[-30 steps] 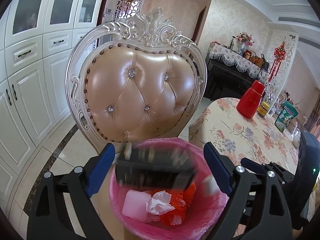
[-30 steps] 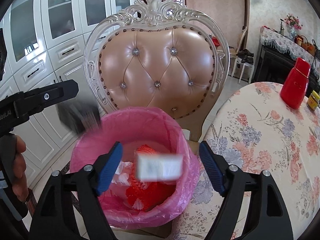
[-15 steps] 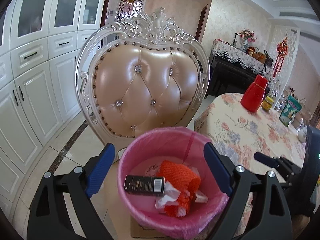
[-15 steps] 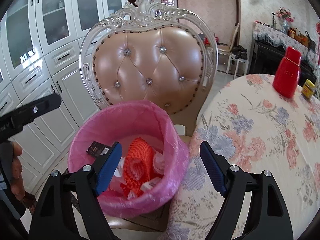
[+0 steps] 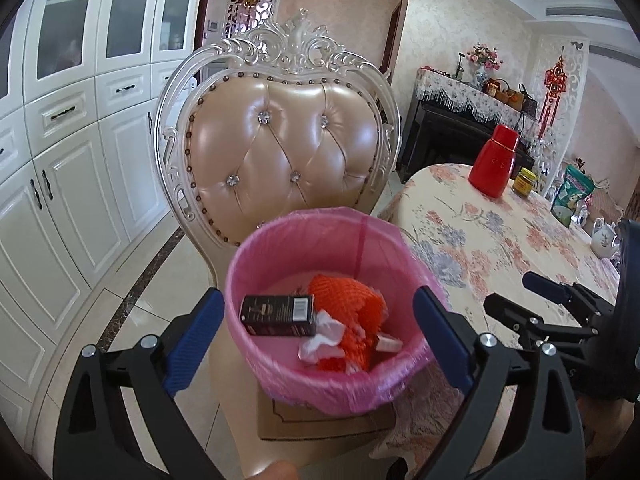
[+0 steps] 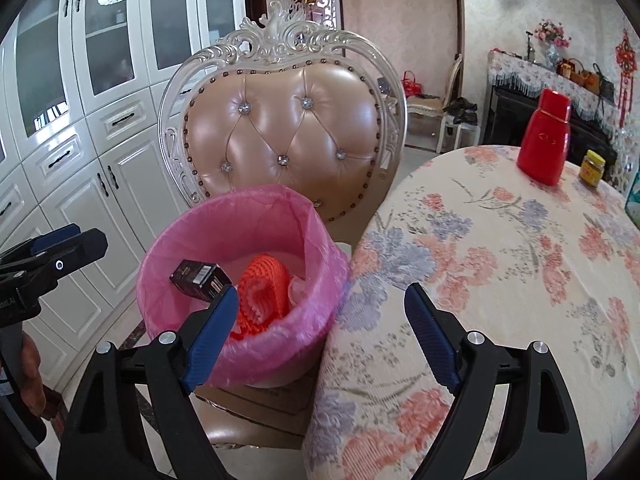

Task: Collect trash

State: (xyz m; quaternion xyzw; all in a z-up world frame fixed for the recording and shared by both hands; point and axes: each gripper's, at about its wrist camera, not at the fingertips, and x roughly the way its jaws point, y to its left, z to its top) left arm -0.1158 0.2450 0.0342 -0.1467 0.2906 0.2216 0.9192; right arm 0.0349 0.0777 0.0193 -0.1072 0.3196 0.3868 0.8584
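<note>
A bin lined with a pink bag (image 5: 360,236) stands on a chair seat, on a cardboard box (image 5: 324,420). Inside lie a black box (image 5: 278,314), an orange net (image 5: 348,304) and white tissue (image 5: 320,344). My left gripper (image 5: 318,336) is open and empty, above the bin's near rim. My right gripper (image 6: 318,330) is open and empty, between the bin (image 6: 224,236) and the table edge. The black box (image 6: 200,276) and the orange net (image 6: 262,288) show in the right wrist view too.
The padded chair back (image 5: 280,160) rises behind the bin. A round table with a floral cloth (image 6: 500,260) is on the right, bearing a red flask (image 6: 544,136) and a yellow jar (image 6: 592,168). White cupboards (image 5: 60,160) line the left wall.
The black box and a white box fell from the open grippers into the bin. Both grippers have since pulled back and up from the bin, the right one toward the table.
</note>
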